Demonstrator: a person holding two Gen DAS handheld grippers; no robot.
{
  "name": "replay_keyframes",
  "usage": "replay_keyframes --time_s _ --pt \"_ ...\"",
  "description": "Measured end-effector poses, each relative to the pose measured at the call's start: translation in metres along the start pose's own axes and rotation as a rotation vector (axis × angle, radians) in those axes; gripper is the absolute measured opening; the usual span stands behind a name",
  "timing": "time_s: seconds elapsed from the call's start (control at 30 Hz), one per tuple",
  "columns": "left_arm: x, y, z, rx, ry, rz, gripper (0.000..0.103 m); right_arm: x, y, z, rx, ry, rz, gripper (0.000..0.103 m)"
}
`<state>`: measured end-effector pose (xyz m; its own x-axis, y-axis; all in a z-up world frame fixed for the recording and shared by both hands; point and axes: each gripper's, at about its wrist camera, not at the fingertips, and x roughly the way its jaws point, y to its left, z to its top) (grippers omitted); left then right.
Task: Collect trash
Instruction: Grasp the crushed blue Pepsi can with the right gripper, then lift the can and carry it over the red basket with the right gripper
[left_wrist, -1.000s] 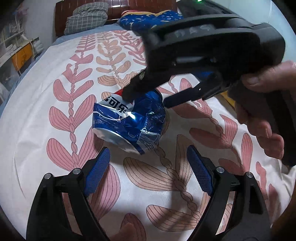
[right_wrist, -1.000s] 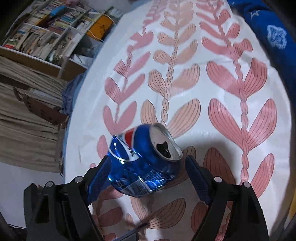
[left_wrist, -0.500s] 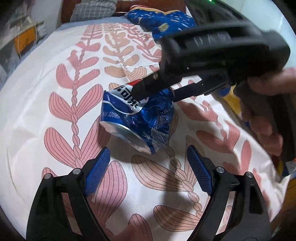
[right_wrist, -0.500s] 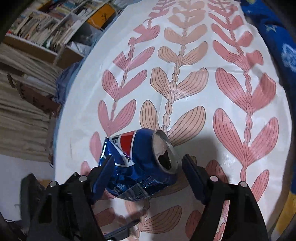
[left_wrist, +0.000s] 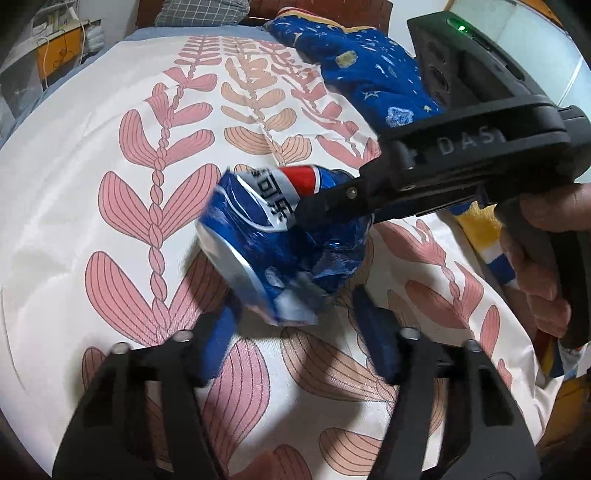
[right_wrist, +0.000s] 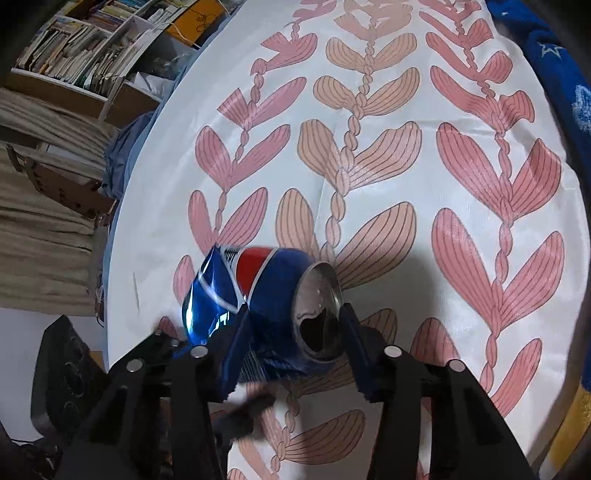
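Observation:
A crushed blue Pepsi can (left_wrist: 266, 236) lies on the white bedspread with pink leaf print (left_wrist: 110, 155). In the right wrist view the can (right_wrist: 258, 295) sits between the blue pads, its open top facing the camera. My right gripper (right_wrist: 295, 332) is shut on the can's top end. From the left wrist view the right gripper's body (left_wrist: 461, 147) reaches in from the right, one finger across the can. My left gripper (left_wrist: 299, 339) is open just in front of the can, its pads close to the can's crushed end.
A blue star-print blanket (left_wrist: 362, 70) lies at the bed's far right. A checked pillow (left_wrist: 207, 11) is at the headboard. Bookshelves (right_wrist: 85, 48) and a curtain (right_wrist: 40, 236) stand beyond the bed's left edge.
My right gripper has closed its pads onto the can. My left gripper has narrowed and moved closer to the can. The can has tilted slightly.

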<state>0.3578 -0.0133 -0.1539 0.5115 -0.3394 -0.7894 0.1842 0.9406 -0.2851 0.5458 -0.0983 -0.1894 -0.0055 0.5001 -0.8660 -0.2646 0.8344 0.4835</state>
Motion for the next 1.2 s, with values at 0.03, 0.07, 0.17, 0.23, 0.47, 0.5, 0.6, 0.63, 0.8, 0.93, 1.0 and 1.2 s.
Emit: replay_keyframes --time_s 0.03,0.07,0.17,0.23,0.47,0.5,0.6,0.63,0.8,0.93,1.0,1.2 --pt "0.000 -0.002 -0.001 0.005 0.004 0.003 0.055 -0.001 0.002 -0.001 -0.003 -0.001 0.002 0.047" --pt "-0.001 -0.003 -0.001 0.008 0.002 0.007 0.053 -0.001 0.003 -0.002 -0.004 -0.002 -0.005 0.047" --pt "-0.005 -0.004 -0.002 0.010 -0.006 0.010 0.045 -0.003 0.002 -0.004 0.008 -0.006 -0.008 0.046" --pt "-0.005 -0.002 0.000 0.004 -0.008 -0.002 0.045 -0.005 0.002 -0.007 0.008 -0.008 -0.010 0.045" --pt "-0.016 -0.009 -0.001 0.021 -0.030 -0.010 0.046 -0.019 0.001 -0.022 0.010 -0.017 -0.026 0.039" --pt "-0.019 -0.011 -0.002 0.025 -0.035 -0.011 0.046 -0.022 0.001 -0.025 0.012 -0.020 -0.025 0.039" --pt "-0.027 -0.019 -0.004 0.038 -0.045 -0.013 0.046 -0.032 0.001 -0.035 0.014 -0.028 -0.024 0.037" --pt "-0.030 -0.022 -0.005 0.041 -0.047 -0.014 0.046 -0.036 0.002 -0.040 0.014 -0.033 -0.024 0.037" --pt "-0.046 -0.041 -0.014 0.067 -0.058 0.004 0.047 -0.058 0.005 -0.065 0.017 -0.063 -0.020 0.037" --pt "-0.061 -0.058 -0.021 0.089 -0.059 -0.012 0.047 -0.084 0.007 -0.091 0.017 -0.086 -0.025 0.037" --pt "-0.070 -0.068 -0.026 0.101 -0.062 -0.013 0.047 -0.098 0.010 -0.105 0.006 -0.092 -0.038 0.037" --pt "-0.097 -0.104 -0.043 0.154 -0.059 0.007 0.047 -0.146 0.024 -0.150 -0.037 -0.119 -0.078 0.035"
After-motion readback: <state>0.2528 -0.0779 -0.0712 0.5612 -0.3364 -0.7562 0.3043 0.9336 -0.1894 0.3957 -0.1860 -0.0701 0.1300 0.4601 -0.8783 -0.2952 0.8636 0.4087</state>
